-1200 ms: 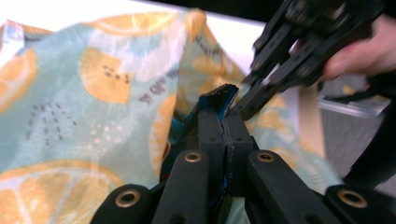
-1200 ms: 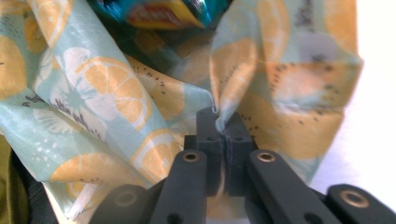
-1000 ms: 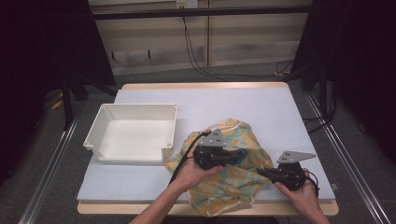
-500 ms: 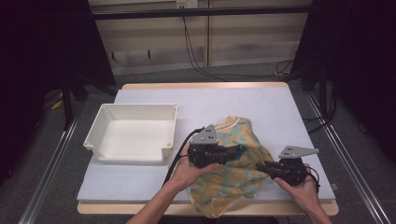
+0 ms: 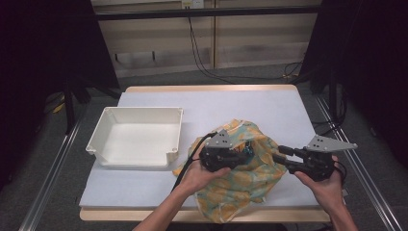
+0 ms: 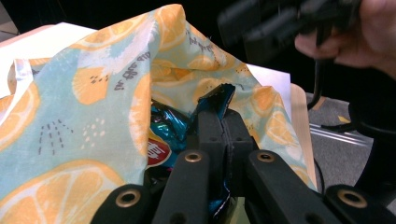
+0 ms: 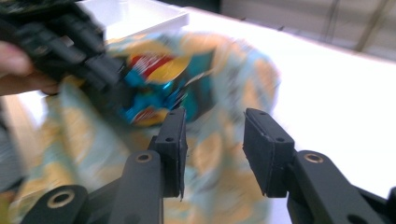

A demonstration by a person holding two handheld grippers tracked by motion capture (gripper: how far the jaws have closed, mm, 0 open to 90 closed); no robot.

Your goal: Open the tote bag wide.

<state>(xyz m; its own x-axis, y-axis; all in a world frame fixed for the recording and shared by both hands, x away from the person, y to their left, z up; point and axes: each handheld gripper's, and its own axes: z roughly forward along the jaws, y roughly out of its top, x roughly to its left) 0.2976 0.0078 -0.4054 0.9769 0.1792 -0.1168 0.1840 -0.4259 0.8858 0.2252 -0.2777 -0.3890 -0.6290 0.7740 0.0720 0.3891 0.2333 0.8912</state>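
Crinkly teal foil snack bag [image 6: 219,100] sits inside the soft orange-print cloth bag [image 5: 250,178], pinched at its edge by the left gripper [image 5: 248,153], jaws clamped. Right gripper [image 5: 278,155] at cloth's 3 o'clock, jaws wide apart. Rigid white tray [image 5: 103,132] at 9 o'clock.

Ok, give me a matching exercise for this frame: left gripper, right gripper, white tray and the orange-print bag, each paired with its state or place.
Things:
1. left gripper
2. right gripper
3. white tray
4. orange-print bag

States or places:
A. holds nothing, at the table's left
B. jaws apart, clamping nothing
C. lies at the table's near edge with a shiny snack packet inside
D. jaws shut on the teal edge of the snack packet

Pairs: 1-D, 2-B, 3-A, 4-C
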